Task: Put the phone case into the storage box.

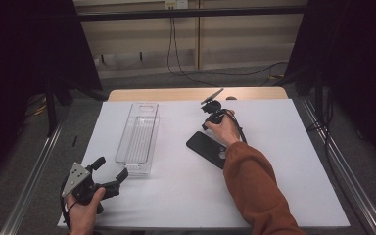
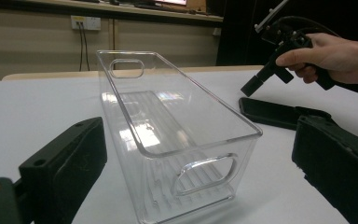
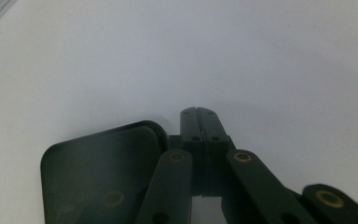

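The right tool (image 1: 206, 123) is pointing down at the white tabletop (image 1: 284, 161), its two jaws pressed flat together with nothing between them, as the right gripper view is showing. Its closed tip is hovering just beside the far corner of a black phone (image 1: 208, 148) that is lying flat near the middle of the tabletop; whether the tip is touching the surface or the phone cannot be told. In the right gripper view the phone's (image 3: 98, 172) rounded corner is sitting just left of the closed jaws. The right hand (image 1: 223, 131), in an orange-brown sleeve, is gripping the handle. The left tool (image 1: 110, 169) is resting at the near left edge of the tabletop, held by the left hand (image 1: 83, 210), its jaws standing wide apart and holding nothing. It is facing a clear plastic bin (image 1: 138, 137), which is standing upright and empty left of the phone, well apart from it. In the left gripper view the bin's (image 2: 177, 140) near end is lying between the open jaws but clear of both.
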### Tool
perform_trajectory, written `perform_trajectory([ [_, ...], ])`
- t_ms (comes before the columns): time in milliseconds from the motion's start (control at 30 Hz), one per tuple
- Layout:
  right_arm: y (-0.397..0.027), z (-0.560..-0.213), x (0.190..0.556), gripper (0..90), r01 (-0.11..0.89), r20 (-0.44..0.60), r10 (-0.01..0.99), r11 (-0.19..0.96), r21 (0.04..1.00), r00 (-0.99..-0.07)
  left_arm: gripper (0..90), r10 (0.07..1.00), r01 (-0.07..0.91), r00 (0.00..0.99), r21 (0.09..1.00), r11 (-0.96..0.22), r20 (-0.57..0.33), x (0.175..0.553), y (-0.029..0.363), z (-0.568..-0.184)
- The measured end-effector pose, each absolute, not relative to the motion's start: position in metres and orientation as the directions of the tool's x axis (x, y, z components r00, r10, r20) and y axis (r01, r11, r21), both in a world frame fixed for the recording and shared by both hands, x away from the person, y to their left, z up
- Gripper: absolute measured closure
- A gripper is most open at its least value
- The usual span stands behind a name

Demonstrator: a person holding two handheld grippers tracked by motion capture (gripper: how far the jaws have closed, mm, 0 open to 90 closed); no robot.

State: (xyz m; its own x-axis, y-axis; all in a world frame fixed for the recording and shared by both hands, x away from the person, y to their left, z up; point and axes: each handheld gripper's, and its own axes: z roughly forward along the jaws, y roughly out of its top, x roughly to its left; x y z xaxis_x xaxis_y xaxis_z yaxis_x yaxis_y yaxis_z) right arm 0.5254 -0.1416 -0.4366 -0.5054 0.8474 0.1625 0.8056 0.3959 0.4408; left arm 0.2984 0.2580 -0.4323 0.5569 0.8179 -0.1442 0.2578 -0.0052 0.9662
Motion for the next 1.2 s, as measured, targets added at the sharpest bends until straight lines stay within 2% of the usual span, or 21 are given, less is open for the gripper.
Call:
perform_trajectory([
  [767,-0.125,-0.442,0.512,90.0,0.765,0.145,0.805,0.467,0.443,-0.575,3.4,0.823,0.256,0.550,0.967,-0.004,-0.143,0.298,0.260,-0.432],
  [1200,-0.123,-0.443,0.495,90.0,0.750,0.184,0.772,0.483,0.452,-0.608,3.4,0.822,0.259,0.551,0.966,-0.002,-0.146,0.298,0.259,-0.432],
])
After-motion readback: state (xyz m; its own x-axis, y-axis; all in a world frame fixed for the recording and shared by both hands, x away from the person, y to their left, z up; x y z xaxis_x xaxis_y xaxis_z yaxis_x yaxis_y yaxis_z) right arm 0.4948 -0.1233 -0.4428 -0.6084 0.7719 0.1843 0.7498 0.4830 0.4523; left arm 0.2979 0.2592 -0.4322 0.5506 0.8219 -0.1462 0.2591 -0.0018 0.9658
